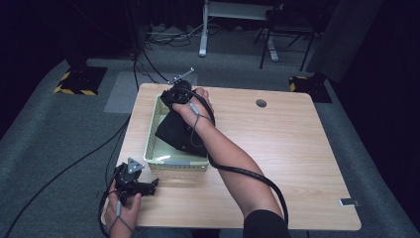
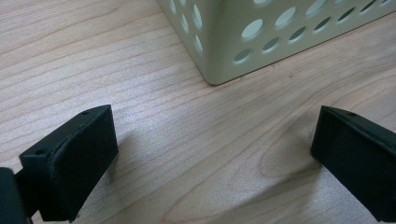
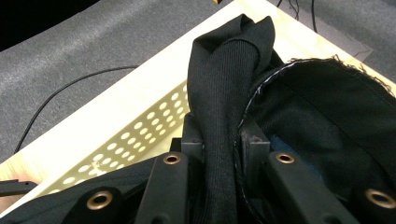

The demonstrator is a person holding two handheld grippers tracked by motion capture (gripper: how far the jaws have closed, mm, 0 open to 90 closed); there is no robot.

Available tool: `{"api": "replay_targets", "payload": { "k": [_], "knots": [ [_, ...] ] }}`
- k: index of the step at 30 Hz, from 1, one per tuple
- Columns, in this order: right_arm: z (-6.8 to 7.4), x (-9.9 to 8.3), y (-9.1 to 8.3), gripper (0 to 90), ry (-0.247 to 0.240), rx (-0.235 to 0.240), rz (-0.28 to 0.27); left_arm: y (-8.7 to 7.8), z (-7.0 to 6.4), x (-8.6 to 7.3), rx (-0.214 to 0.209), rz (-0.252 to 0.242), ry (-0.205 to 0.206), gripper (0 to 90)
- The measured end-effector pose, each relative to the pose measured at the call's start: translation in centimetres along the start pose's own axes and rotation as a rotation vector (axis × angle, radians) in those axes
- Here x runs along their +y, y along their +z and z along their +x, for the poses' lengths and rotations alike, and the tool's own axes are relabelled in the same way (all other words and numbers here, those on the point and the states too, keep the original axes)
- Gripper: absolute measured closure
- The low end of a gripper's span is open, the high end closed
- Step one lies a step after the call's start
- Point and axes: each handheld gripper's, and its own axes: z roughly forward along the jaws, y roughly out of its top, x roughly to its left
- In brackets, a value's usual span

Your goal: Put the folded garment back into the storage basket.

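While right hand-held gripper [image 3: 219, 144] pinches black cloth [image 1: 176, 130] over basket [image 1: 151, 144], near worktop's [image 1: 297, 148] far-left corner: lower fully inside before releasing. Left hand-held gripper [image 2: 210, 154]: wide open, empty.

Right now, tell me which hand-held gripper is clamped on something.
The right hand-held gripper, over the basket, is shut on the black cloth. The left hand-held gripper stands open above bare table.

light wooden table [image 1: 277, 163] carries a pale green perforated plastic basket [image 1: 174, 163]; far right of it, a small grey object [image 1: 348, 202].
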Motion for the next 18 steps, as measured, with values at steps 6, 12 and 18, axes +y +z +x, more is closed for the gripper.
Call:
{"api": "replay_targets", "payload": {
  "k": [6,12,18],
  "knots": [
    [-0.1,-0.5,0.8,76.5,0.001,0.007,0.019,0.0,0.0,0.0,0.001,-0.001,0.001,0.4],
    [-0.1,-0.9,1.6,76.4,0.01,0.009,0.027,0.0,0.0,0.0,0.001,0.0,0.0,0.4],
    [-0.2,-1.2,2.2,76.3,0.013,0.012,0.034,0.0,0.0,0.0,0.0,-0.001,-0.001,0.4]
  ]
}}
